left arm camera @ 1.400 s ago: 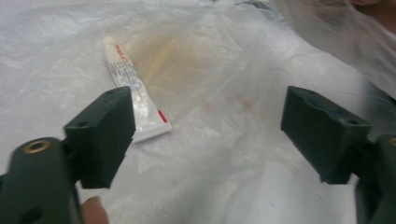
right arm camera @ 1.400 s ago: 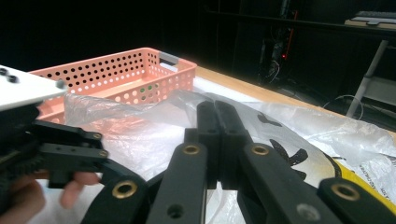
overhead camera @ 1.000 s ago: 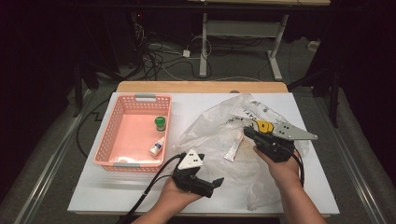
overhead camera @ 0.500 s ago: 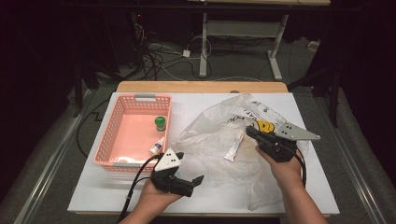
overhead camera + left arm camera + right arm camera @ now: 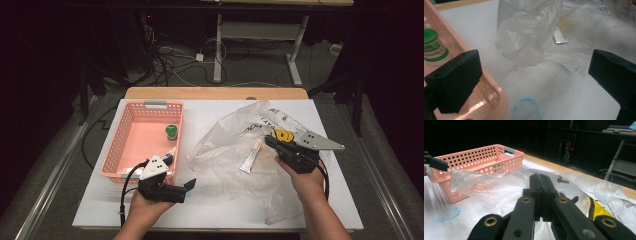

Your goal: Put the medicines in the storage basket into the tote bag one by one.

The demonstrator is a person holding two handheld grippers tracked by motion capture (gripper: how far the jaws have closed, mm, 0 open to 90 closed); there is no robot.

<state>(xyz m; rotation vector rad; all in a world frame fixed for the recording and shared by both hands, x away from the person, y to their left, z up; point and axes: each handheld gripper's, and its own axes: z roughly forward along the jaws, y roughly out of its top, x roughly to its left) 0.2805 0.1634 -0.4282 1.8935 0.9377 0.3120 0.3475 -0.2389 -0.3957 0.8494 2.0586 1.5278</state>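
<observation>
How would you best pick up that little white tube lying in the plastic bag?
Grip the white tube across its narrow middle, coming straight down from above: it lies flat and slanted on the clear bag, so the jaws should straddle its long sides.

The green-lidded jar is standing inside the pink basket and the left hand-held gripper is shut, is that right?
Not quite. The left hand-held gripper is open: the left gripper view shows its jaws standing wide apart with nothing between them. The green-lidded jar does stand inside the pink basket.
</observation>
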